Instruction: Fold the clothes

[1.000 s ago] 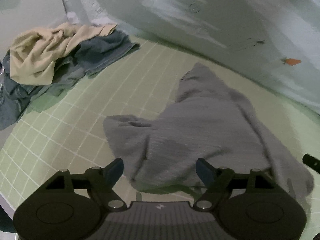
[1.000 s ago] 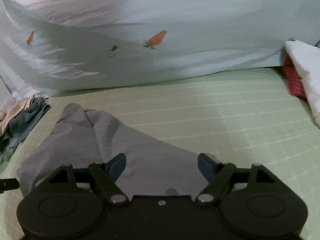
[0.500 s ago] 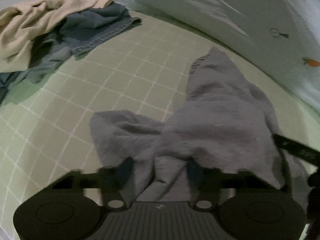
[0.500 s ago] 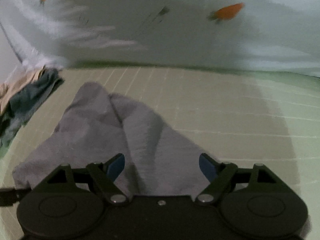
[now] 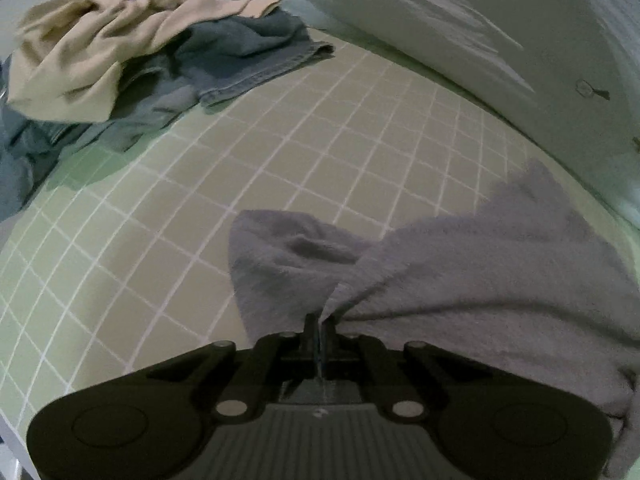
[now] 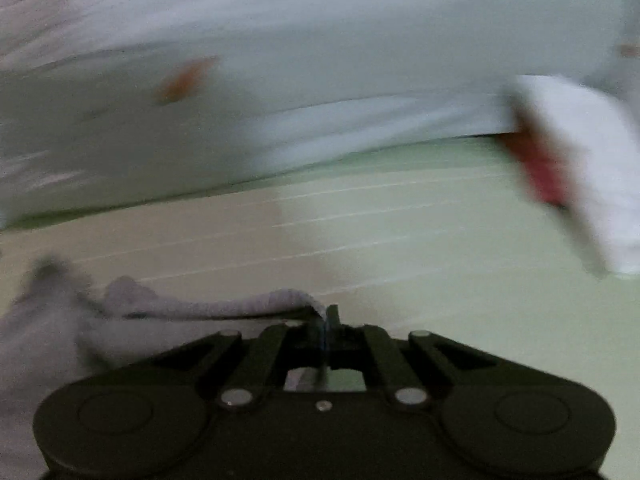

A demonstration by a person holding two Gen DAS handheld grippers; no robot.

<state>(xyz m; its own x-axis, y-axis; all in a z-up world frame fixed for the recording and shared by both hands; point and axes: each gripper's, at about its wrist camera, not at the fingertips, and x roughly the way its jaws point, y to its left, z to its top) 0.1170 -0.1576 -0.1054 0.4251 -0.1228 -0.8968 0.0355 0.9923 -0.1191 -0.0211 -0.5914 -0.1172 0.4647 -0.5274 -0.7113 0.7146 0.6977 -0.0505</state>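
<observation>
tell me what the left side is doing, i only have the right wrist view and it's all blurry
Observer: The left gripper has its jaws shut on a bunched edge of the grey towel.
Operator: anything else on the mat over there
Observer: Yes, a beige garment lies crumpled on top of blue denim clothes at the far left of the green grid mat.
Operator: is the towel touching that pile
Observer: No, bare mat separates them.
Operator: and my right one, it's got cloth?
Observer: The right gripper has its jaws shut on the towel's edge.
</observation>
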